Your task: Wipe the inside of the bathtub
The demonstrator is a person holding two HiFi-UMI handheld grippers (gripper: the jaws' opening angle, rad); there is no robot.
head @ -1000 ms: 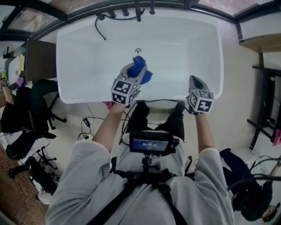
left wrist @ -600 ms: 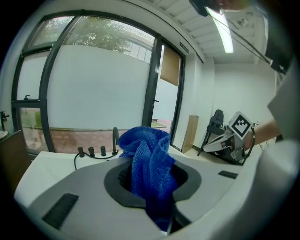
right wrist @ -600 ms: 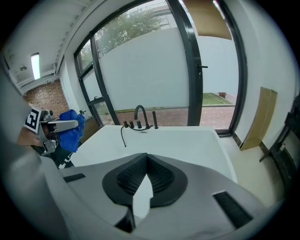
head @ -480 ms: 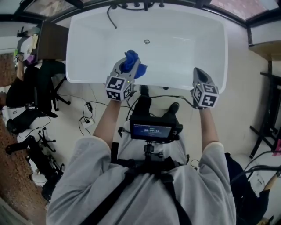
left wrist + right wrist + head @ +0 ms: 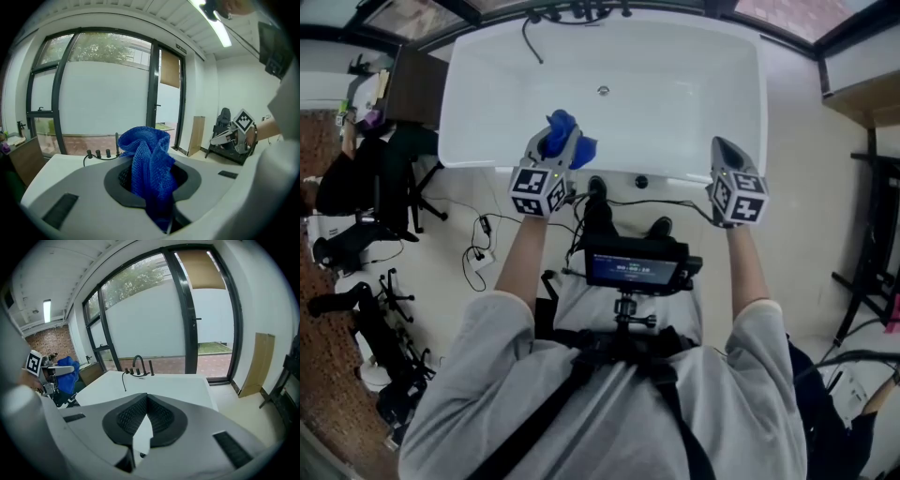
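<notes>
Head view: blue cloth [image 5: 562, 125] in left tool [image 5: 555, 146]

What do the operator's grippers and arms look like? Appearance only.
The left gripper and right gripper have smooth light-grey tapered shells, each with a white cube bearing black square markers at the rear. Their claw pads are dark and ribbed. The person wears light-grey short sleeves.

Tall dark-framed windows [image 5: 103, 98], pale floor [image 5: 797, 117] (cables [image 5: 480, 251] strewn), ceiling strip light [image 5: 218, 28] lit.
</notes>
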